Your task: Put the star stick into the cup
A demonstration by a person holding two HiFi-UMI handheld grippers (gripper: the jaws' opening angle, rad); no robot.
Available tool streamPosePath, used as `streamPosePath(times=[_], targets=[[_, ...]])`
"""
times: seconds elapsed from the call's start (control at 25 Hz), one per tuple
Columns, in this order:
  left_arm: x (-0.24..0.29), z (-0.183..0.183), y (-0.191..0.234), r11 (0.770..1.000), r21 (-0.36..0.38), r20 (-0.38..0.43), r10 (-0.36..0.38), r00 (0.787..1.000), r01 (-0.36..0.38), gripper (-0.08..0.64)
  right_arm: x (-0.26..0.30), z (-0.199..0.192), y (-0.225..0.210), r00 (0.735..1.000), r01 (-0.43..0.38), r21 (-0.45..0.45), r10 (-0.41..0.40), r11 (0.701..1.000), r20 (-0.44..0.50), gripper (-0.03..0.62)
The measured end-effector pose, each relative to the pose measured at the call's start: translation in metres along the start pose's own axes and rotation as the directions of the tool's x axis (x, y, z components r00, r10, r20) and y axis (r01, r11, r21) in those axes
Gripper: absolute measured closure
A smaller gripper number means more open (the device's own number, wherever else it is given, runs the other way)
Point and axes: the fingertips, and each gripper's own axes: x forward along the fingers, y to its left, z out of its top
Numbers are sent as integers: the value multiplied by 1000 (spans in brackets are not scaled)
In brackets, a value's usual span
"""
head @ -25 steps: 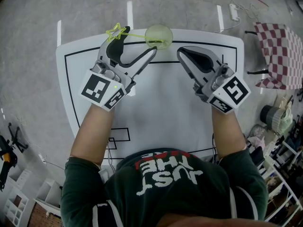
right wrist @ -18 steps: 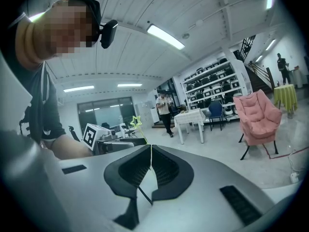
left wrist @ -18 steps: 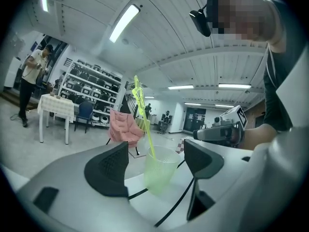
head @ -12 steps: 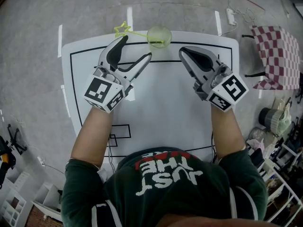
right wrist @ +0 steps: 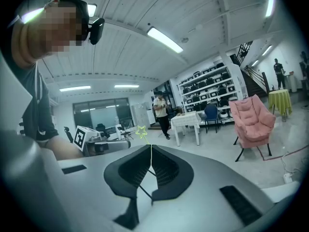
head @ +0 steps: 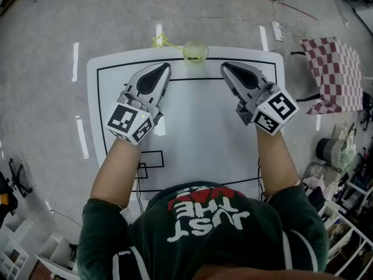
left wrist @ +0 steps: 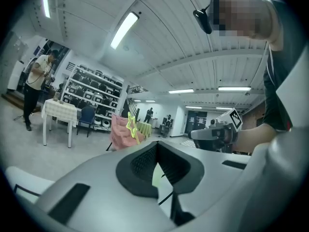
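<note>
Head view: star stick (head: 160,40) leans in cup (head: 195,51) at far tabletop (head: 198,127) edge. Left tool (head: 165,67) has just closed, empty; right tool (head: 224,66) jaws together, empty.

The left gripper (head: 165,69), spread wide a second ago, has just brought its fingers (head: 151,81) together (tips meeting, nothing between them). It has also drawn back from the star stick (head: 160,40), whose star it nearly touched before, and from the cup (head: 195,51).
</note>
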Motion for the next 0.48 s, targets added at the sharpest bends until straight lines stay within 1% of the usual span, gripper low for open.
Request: streamPosePath(times=[0.24, 0.48], targets=[[-22, 32, -9, 1000, -8, 34, -10, 999, 11, 551, -12, 18, 19, 1000, 28, -12, -28, 1000, 2, 558], [-51, 57, -19, 999, -22, 44, -35, 998, 36, 551, -22, 38, 47, 998, 59, -23, -59, 998, 7, 558]])
